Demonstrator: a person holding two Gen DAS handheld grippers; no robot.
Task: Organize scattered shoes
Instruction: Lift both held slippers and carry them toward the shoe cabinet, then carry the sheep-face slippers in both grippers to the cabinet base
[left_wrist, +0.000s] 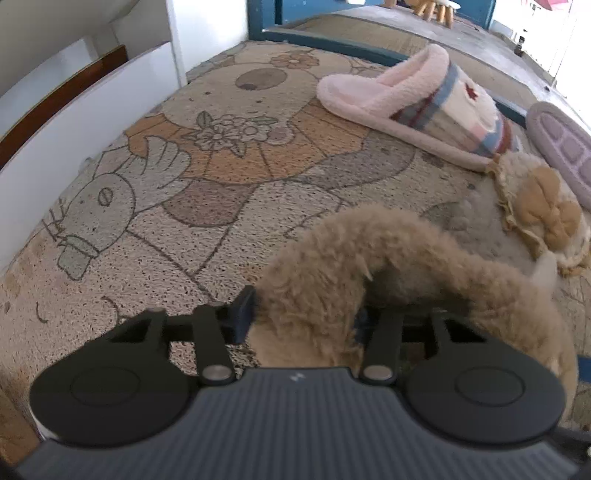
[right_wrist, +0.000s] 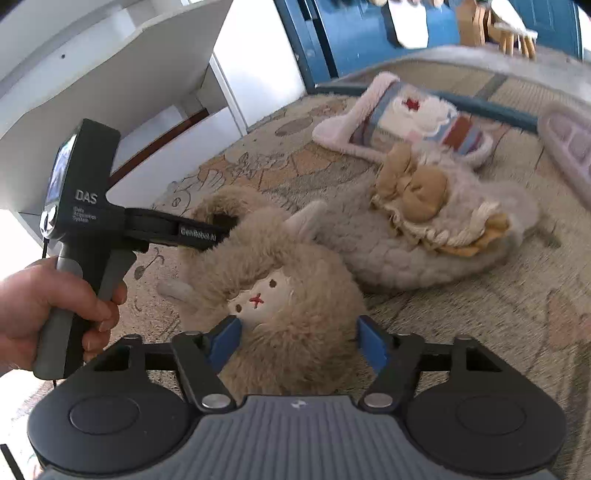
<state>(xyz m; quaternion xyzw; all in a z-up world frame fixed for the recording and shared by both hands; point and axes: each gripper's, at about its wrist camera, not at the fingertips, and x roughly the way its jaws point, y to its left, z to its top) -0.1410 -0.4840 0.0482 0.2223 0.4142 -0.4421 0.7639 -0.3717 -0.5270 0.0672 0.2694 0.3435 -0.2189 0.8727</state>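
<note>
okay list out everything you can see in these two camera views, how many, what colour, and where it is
animal-face slipper: 1, tan fluffy, nearest on the mat, held at both ends
bow slipper: 1, grey-beige with tan bow, just behind the animal-face slipper
plaid slipper: 1, pink fleece with blue and red plaid, at the mat's far edge
upturned slipper: 1, lilac sole showing, far right
mat: 1, beige with cartoon print, on the floor
cabinet: 1, white, left of the mat
stool: 1, wooden legs, background
left gripper: black, at the slipper's fluffy cuff
right gripper: blue pads, around the toe
hand: 1, holding the left gripper's handle
</note>
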